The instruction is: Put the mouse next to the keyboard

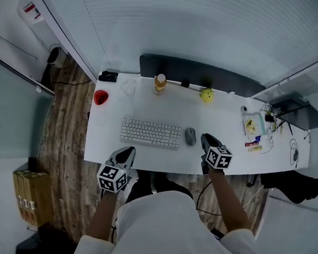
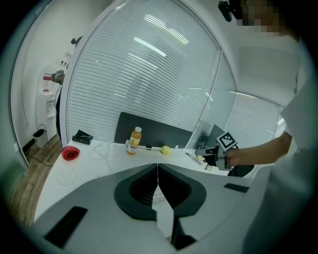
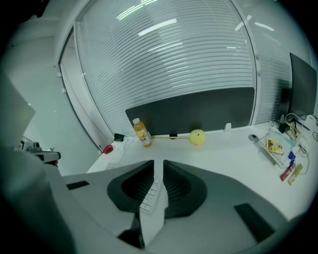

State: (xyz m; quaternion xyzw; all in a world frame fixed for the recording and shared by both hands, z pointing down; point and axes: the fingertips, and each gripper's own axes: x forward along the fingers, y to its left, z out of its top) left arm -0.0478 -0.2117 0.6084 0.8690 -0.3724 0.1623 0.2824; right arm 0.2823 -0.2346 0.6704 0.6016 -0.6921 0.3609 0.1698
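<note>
Grey oval mouse (image 1: 190, 136) just right of white keyboard (image 1: 151, 133) on white table (image 1: 222, 118). Left tongs (image 1: 127, 151) clenched, empty; right tongs (image 1: 207, 138) barely parted, empty.

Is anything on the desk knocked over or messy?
Nothing is knocked over. The bottle stands upright, and the mouse lies neatly beside the keyboard. Only the packets at the right end look jumbled.

We hold both grippers at the near edge of the bench (image 1: 222, 118): left gripper (image 1: 127, 151) jaws together, right gripper (image 1: 208, 138) jaws slightly apart, nothing between.
</note>
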